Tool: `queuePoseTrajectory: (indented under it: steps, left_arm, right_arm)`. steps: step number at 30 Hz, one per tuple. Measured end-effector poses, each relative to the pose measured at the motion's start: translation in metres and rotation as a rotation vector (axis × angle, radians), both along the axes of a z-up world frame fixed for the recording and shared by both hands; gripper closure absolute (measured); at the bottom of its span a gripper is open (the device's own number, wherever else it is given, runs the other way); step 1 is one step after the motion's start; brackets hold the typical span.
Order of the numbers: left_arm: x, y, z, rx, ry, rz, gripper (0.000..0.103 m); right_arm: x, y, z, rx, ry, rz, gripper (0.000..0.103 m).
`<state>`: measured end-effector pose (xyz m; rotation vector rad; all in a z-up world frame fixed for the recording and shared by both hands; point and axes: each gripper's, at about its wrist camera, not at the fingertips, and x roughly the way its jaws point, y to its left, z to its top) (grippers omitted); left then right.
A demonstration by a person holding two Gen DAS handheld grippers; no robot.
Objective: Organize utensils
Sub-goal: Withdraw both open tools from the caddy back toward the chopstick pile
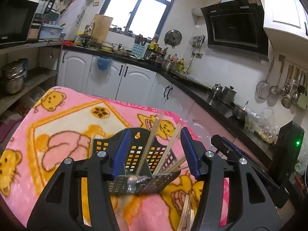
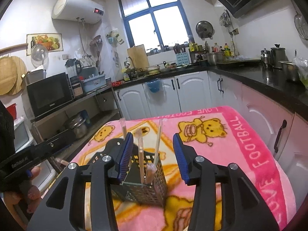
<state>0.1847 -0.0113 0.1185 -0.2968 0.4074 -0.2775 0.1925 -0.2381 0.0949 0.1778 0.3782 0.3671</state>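
Chopsticks of pale wood (image 1: 152, 144) stand tilted in a black perforated plastic utensil holder (image 1: 134, 165) on a pink cartoon-bear blanket (image 1: 63, 119). More chopsticks (image 1: 185, 211) lie loose on the blanket, nearest the left gripper (image 1: 154, 152). Left gripper and right gripper (image 2: 153, 157) are both part open, holding nothing, with the holder straight ahead.

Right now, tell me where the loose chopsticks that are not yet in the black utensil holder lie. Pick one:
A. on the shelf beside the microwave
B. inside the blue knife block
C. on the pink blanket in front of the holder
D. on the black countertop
C: the left wrist view shows a bundle of loose chopsticks lying on the pink blanket just in front of the black utensil holder, between the camera and the holder.
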Motion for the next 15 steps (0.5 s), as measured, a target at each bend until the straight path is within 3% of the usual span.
queuePoseTrajectory:
  steps: [15]
  left_arm:
    - [-0.029,-0.005,-0.006,0.014,0.000,-0.030,0.038]
  right_arm:
    - [-0.028,-0.010,-0.009,-0.026,0.030,0.012,0.051]
